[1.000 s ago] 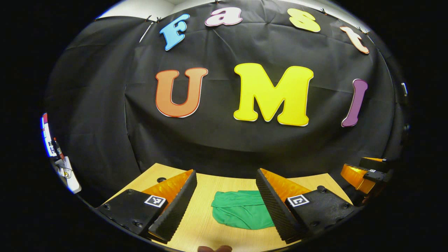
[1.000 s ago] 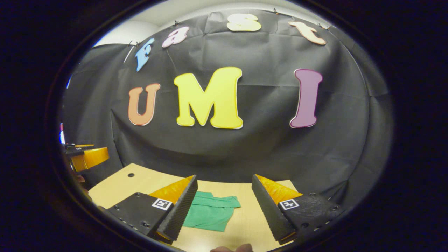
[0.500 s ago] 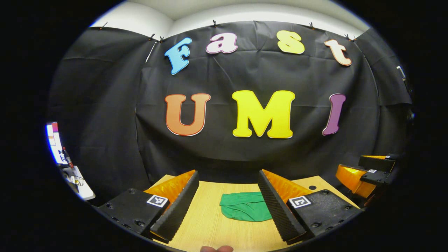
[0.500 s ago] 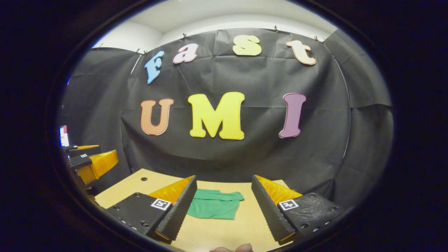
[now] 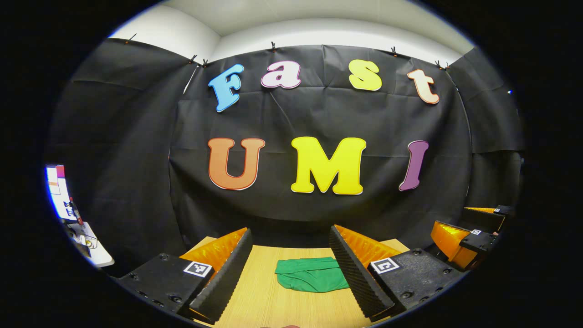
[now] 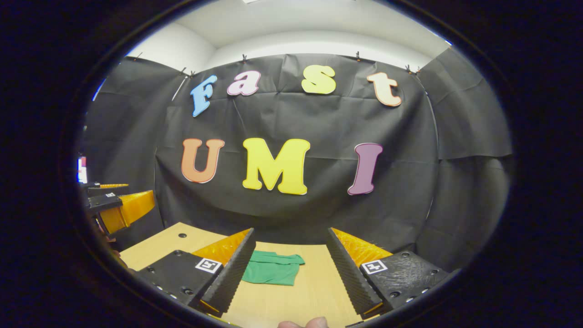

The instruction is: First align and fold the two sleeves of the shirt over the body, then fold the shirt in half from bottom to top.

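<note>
Both tongs are up off the desk [image 5: 264, 300] here, and both are spread wide with nothing between their fingers. In the left gripper view, the left tongs [image 5: 291, 278] point toward the black booth wall, and the green shirt [image 5: 312, 280] lies flat on the wooden desk ahead of them, already bundled into a compact folded shape. It sits in the gap between the two fingers as seen from this camera, closer to the right-hand finger, whose edge covers its right end, but well apart from the tongs themselves. Over at the right edge of this view, the right tongs [image 5: 469, 234] hang in the air above the desk's side.

Switching to the right gripper view: the right tongs [image 6: 289, 271] are released too, and the shirt [image 6: 271, 269] rests on the desk [image 6: 314, 291] just past the left-hand finger, which hides its left part. The left tongs [image 6: 119, 206] show at the far left, held above the desk corner. A fingertip [image 6: 309, 323] peeks in at the bottom edge.
</note>
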`<state>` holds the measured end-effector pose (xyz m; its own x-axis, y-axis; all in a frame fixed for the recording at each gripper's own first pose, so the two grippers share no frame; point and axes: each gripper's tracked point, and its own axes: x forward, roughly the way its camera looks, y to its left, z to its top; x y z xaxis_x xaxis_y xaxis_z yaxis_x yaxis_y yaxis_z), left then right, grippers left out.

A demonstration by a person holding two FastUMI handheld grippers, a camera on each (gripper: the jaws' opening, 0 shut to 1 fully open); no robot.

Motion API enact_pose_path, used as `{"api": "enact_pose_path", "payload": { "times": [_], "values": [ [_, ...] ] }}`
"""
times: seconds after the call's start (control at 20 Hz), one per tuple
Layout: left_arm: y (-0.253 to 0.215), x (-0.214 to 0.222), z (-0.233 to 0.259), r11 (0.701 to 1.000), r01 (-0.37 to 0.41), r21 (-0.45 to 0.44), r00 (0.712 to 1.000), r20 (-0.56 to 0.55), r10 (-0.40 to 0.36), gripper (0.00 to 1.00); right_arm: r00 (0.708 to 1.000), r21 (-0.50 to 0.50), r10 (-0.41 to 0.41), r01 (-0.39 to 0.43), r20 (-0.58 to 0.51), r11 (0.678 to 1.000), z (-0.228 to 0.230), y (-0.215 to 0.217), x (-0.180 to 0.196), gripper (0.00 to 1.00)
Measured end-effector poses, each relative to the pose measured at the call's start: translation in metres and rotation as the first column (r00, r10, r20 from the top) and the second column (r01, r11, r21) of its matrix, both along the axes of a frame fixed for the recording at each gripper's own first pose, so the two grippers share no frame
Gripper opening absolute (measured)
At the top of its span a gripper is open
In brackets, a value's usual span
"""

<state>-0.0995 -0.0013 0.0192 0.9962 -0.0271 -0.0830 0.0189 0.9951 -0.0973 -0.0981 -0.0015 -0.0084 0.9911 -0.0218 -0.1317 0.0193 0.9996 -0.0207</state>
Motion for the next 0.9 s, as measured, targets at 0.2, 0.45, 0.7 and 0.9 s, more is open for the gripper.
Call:
{"api": "enact_pose_path", "payload": {
  "times": [0.2, 0.45, 0.7, 0.9],
  "values": [
    [0.002, -0.009, -0.003, 0.999, -0.034, -0.009, 0.999, -0.005, 0.034, 1.0, 0.999, 0.013, 0.054, -0.054, -0.002, 0.998, 0.0, 0.015, -0.002, 0.96],
    [-0.002, -0.015, 0.003, 0.999, -0.049, 0.006, 0.999, 0.002, 0.049, 1.0, 0.995, 0.011, 0.097, -0.097, 0.019, 0.995, 0.006, 0.023, -0.005, 0.96],
    [-0.005, -0.021, 0.013, 0.998, -0.053, 0.038, 0.998, 0.018, 0.052, 1.0, 0.993, 0.027, 0.118, -0.119, 0.012, 0.993, 0.004, 0.026, -0.003, 0.96],
    [-0.017, -0.023, 0.019, 0.999, -0.03, 0.024, 0.999, 0.024, 0.03, 1.0, 0.994, 0.058, 0.111, -0.111, -0.004, 0.992, 0.006, 0.024, -0.004, 0.96]
  ]
}}
